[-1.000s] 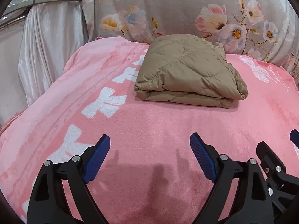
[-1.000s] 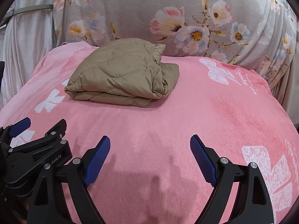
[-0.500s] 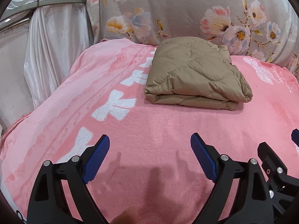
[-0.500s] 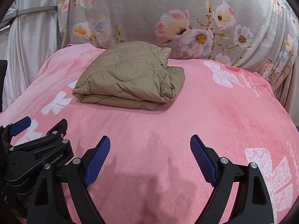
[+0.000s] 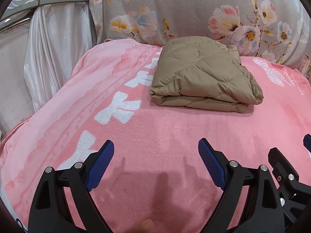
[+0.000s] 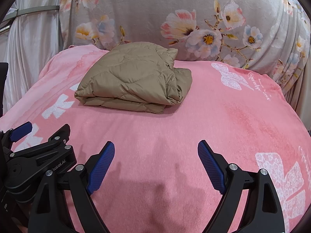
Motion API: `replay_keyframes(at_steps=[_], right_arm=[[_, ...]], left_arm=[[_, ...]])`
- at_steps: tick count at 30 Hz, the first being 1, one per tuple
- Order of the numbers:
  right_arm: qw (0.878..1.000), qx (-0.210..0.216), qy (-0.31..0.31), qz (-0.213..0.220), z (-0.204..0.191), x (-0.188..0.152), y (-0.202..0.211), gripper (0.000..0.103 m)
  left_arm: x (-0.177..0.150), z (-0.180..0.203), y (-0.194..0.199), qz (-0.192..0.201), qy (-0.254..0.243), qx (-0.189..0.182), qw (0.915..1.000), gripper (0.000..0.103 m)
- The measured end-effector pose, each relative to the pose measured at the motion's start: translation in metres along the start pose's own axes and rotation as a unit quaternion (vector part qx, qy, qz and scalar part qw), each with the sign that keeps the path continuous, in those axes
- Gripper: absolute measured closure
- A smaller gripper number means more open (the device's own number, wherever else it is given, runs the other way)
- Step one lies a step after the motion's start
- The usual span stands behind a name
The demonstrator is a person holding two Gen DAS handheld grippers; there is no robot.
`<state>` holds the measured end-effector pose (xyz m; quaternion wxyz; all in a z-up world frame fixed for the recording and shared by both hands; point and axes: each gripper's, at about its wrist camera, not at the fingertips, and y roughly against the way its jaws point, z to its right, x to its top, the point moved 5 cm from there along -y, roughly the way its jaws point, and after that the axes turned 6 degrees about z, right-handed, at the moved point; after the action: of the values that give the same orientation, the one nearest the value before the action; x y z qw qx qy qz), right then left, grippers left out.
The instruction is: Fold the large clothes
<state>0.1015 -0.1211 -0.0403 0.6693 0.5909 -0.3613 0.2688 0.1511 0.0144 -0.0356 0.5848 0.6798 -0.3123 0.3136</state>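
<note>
A tan quilted jacket (image 5: 204,73) lies folded into a thick rectangular bundle on a pink blanket (image 5: 155,132), near its far edge. The right wrist view shows the same jacket (image 6: 134,79) left of centre, with loose folds bunched at its right end. My left gripper (image 5: 155,149) hangs open over bare blanket, well short of the jacket, nothing between its blue pads. My right gripper (image 6: 155,149) is likewise open and empty. The two grippers sit side by side: the right gripper (image 5: 287,163) shows at the lower right of the left view, the left gripper (image 6: 44,137) at the lower left of the right view.
A grey floral cloth (image 5: 194,9) rises behind the blanket like a backrest. White satin drapes (image 5: 44,48) with a metal rail hang at the left. The pink blanket (image 6: 223,120) carries white bow prints and drops away at its left and right edges.
The jacket sits a little further right and lower in both views than a second ago; both grippers stay open and empty.
</note>
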Motion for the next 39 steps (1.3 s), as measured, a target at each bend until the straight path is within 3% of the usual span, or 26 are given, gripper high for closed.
replay_keyframes(at_steps=[11, 17, 39], right_arm=[[1.000, 0.001, -0.001, 0.000, 0.0014, -0.0008, -0.0004, 0.017], [1.000, 0.004, -0.017, 0.009, 0.0048, -0.0009, 0.0022, 0.017], [0.999, 0.012, -0.028, 0.014, 0.0062, 0.0040, 0.0021, 0.017]], left_arm=[[0.0004, 0.0002, -0.0001, 0.001, -0.001, 0.000, 1.0000, 0.017], [-0.0002, 0.0006, -0.0019, 0.008, 0.010, -0.031, 0.9994, 0.017], [-0.0027, 0.0052, -0.0063, -0.015, -0.006, -0.013, 0.9998, 0.017]])
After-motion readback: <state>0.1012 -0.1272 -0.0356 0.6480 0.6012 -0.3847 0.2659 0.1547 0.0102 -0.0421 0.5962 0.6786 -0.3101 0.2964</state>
